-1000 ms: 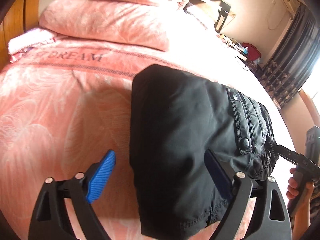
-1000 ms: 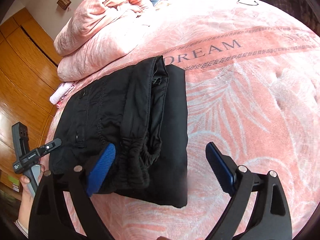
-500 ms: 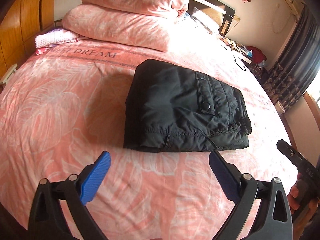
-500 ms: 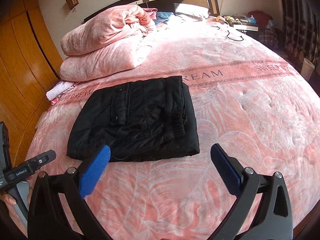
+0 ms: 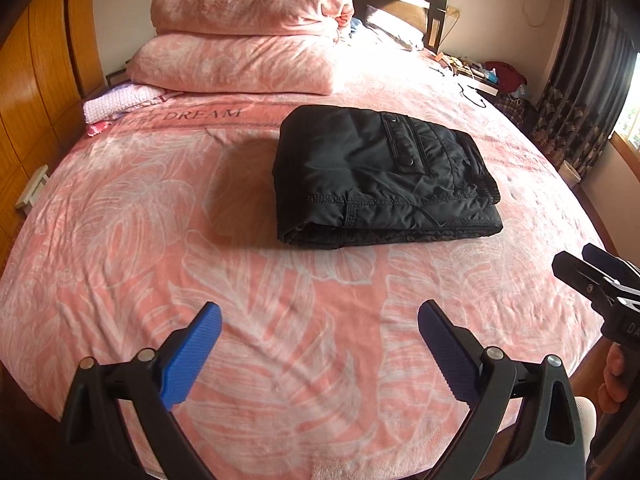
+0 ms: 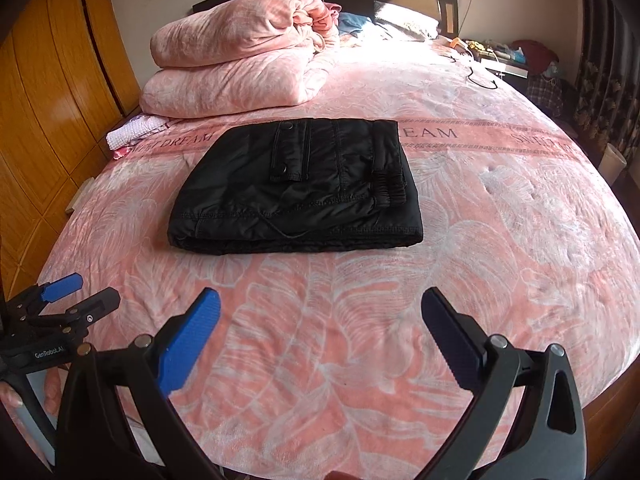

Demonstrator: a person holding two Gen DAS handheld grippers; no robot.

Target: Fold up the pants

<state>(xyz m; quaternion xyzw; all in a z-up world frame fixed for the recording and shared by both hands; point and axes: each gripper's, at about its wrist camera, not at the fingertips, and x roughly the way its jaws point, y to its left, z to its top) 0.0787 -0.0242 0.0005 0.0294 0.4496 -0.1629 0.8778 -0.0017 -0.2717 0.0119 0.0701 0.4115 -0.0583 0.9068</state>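
The black pants (image 5: 380, 176) lie folded into a flat rectangular bundle on the pink bed cover, also in the right wrist view (image 6: 296, 196). My left gripper (image 5: 319, 320) is open and empty, held back from the bundle near the bed's front edge. It also shows at the left of the right wrist view (image 6: 76, 294). My right gripper (image 6: 320, 308) is open and empty, likewise well short of the pants. It shows at the right edge of the left wrist view (image 5: 588, 268).
A stack of folded pink blankets (image 5: 248, 40) sits at the head of the bed (image 5: 160, 264). A small pink-white cloth (image 5: 120, 104) lies at the far left. Wooden wardrobe doors (image 6: 48, 80) stand on the left. A cluttered bedside stand (image 6: 508, 60) and dark curtains (image 5: 580, 92) are on the right.
Both grippers have pulled back from the folded pants toward the front edge of the bed and stayed open. The pants lie still.
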